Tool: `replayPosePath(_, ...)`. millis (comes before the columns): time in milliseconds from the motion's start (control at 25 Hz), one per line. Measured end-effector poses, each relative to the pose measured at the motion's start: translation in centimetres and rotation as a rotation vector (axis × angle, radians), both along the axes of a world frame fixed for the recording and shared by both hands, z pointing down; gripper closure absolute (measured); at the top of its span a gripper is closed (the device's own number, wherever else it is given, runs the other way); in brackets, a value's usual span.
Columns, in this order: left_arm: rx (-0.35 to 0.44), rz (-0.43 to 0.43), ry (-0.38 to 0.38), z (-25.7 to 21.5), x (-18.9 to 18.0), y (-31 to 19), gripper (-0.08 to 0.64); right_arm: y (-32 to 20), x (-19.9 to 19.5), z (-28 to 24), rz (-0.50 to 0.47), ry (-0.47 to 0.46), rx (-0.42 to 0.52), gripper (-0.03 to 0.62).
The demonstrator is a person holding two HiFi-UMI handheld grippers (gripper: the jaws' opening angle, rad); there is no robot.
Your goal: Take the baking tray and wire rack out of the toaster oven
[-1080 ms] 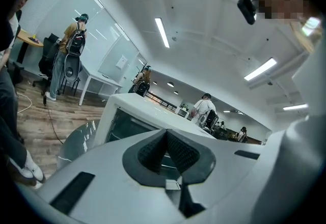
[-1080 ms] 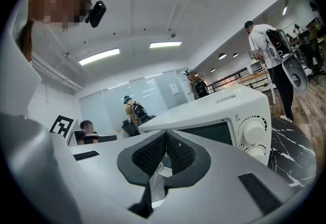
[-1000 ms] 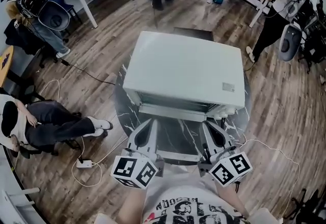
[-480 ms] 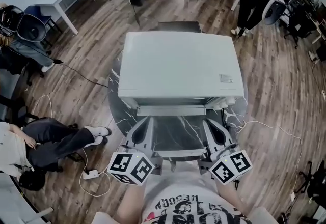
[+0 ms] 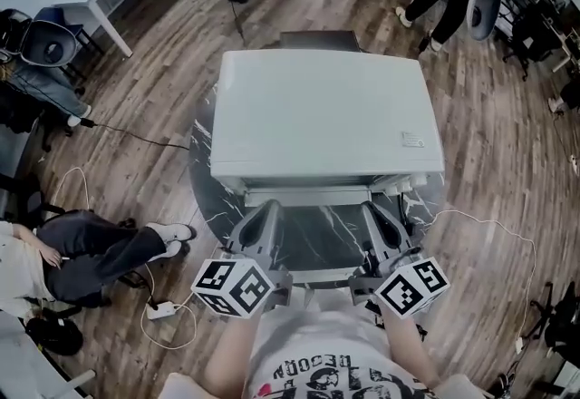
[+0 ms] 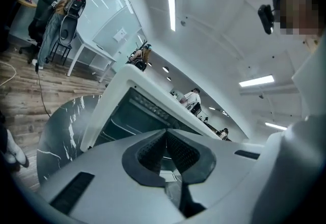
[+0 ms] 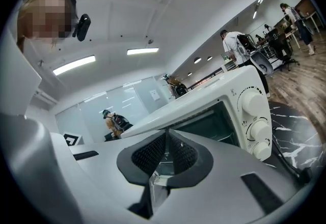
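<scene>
The wooden floor [image 5: 145, 170] fills most of the head view, and on it stands the round dark marble table [image 5: 204, 198] in front of you. On this table the white toaster oven [image 5: 322, 111] takes almost the whole top, with its front side turned to you. Its glass door [image 5: 313, 238] lies folded down toward you, and the marble shows through it; the pale handle bar [image 5: 313, 277] is at the edge near your body. The baking tray and the wire rack are both inside the oven: in the left gripper view some thin pale bars [image 6: 119, 125] cross the dark opening and look like the rack, but the tray I cannot tell apart from the dark. You hold the left gripper [image 5: 263, 211] over the left side of the open door and the right gripper [image 5: 376, 211] over the right side, both pointing at the oven front and close to it. The jaws of each one are together with nothing between them; the ribbed pads [image 6: 178, 149] meet in one line. In the right gripper view three white knobs [image 7: 253, 101] stand in a column on the oven's right end. A small label [image 5: 413, 141] sits on the oven top, near the right front corner.
</scene>
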State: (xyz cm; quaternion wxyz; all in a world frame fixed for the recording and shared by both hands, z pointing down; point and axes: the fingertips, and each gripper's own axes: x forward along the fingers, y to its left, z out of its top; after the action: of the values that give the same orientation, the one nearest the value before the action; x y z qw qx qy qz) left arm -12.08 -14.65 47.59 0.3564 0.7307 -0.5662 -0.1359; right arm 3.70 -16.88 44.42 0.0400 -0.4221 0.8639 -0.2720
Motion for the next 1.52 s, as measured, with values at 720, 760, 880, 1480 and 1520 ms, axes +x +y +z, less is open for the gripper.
replayPosePath(720, -0.15, -0.122, 0.473, 8.2, -1.1, -5.9, 0.408, -7.1, 0.6, 8.8, 0.152, -0.154, -0.315, 0.387)
replayPosePath(760, -0.151, -0.13, 0.482, 8.4, -1.4, -6.2, 0.408, -7.5, 0.7, 9.0, 0.161, -0.147, -0.32, 0.388)
replayPosePath(880, -0.157, -0.147, 0.495, 9.0, -2.0, -6.9, 0.408, -8.6, 0.6, 10.0, 0.184, -0.138, -0.344, 0.388)
replayPosePath(1480, -0.184, -0.114, 0.486, 9.8, -2.8, -9.4, 0.41, -12.0, 1.0, 12.0, 0.28, -0.113, -0.368, 0.385)
replayPosePath(1520, -0.182, -0.113, 0.486, 9.8, -2.8, -9.5, 0.419, -12.2, 1.0, 12.2, 0.292, -0.117, -0.375, 0.385)
